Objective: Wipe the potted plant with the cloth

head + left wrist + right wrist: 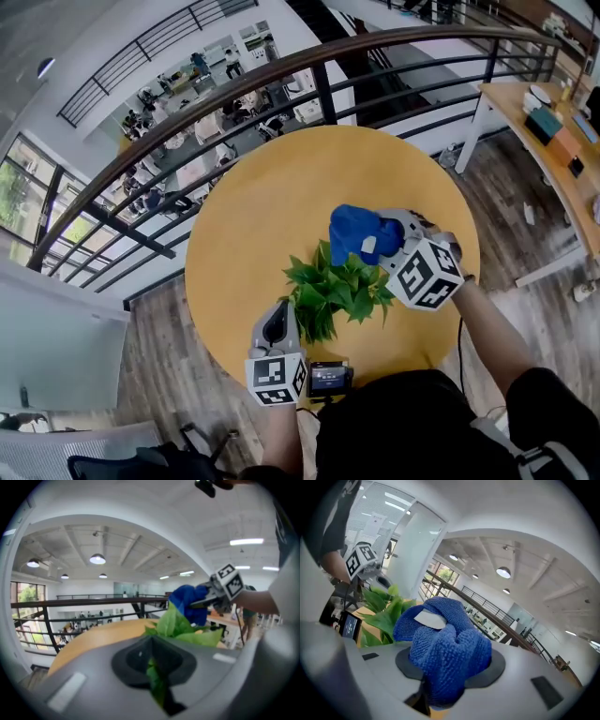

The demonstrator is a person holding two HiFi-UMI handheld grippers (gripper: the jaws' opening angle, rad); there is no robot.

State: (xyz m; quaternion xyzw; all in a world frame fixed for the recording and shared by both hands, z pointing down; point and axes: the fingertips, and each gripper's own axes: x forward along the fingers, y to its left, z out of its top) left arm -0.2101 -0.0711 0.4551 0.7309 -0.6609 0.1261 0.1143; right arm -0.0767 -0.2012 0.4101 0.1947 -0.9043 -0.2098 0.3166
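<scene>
A leafy green potted plant (336,292) stands on the round yellow table (253,216), near its front edge. My left gripper (283,317) is shut on one of its leaves (157,681), at the plant's left side. My right gripper (389,242) is shut on a bunched blue cloth (358,232) with a white tag, held just above the plant's far right leaves. In the right gripper view the cloth (443,648) fills the jaws and the plant (382,611) lies to the left. The left gripper view shows the cloth (191,603) behind the leaves. The pot is hidden under the foliage.
A black railing (187,112) curves round the table's far side, with a drop to a lower floor beyond. A wooden desk (553,141) with objects on it stands at the right. A small device with a screen (330,378) hangs at the table's front edge.
</scene>
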